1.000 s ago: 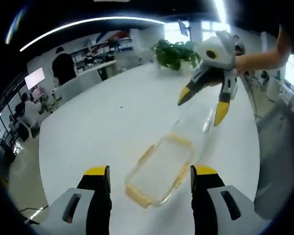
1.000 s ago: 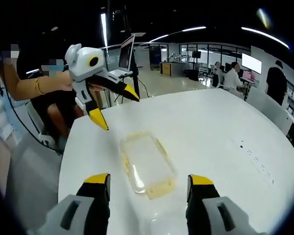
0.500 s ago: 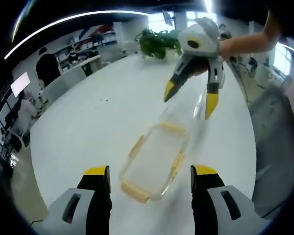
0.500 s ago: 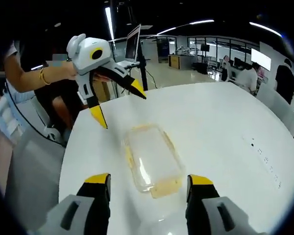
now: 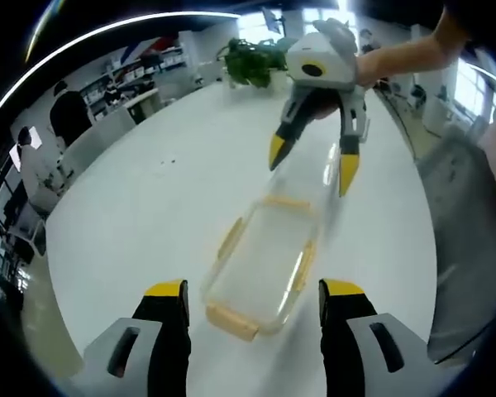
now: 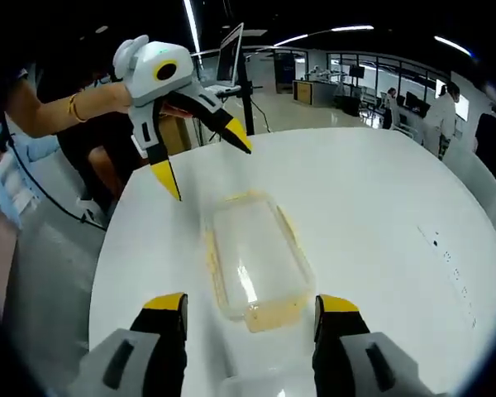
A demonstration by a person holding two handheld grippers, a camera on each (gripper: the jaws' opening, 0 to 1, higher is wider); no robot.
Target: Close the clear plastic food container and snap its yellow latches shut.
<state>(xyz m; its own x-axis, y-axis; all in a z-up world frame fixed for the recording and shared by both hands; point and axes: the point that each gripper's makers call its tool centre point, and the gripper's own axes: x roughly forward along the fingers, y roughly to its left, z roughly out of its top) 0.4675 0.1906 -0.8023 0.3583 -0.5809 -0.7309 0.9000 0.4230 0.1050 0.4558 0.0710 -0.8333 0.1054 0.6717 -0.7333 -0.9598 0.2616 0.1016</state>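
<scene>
Left gripper view: own left hand-held gripper (image 5: 252, 302) has its jaws spread wide, holding nothing. The clear food container (image 5: 263, 265) lies on the white surface (image 5: 149, 198), directly ahead and just past the jaw tips, between them. Its long axis runs away from this gripper and leans slightly right. Yellow latches show on the rim; the near-end latch (image 5: 230, 321) lies closest to these jaws, and others line the long sides and the far end. The right hand-held gripper (image 5: 312, 161) hovers over the far end, jaws open and pointing down, clear of the container. A clear lid seems to rise from the far end toward it, but that is too faint to confirm. A potted plant (image 5: 252, 62) stands at the far edge of the surface.

Right gripper view: own right hand-held gripper (image 6: 252, 302) open, empty. The container (image 6: 255, 260) lies straight ahead, long axis along the line of sight, its end latch (image 6: 273, 314) just beyond the tips. The left hand-held gripper (image 6: 200, 157) hangs open above the far left corner.

Judgement: each gripper faces one short end at similar range; neither is clearly nearer.
</scene>
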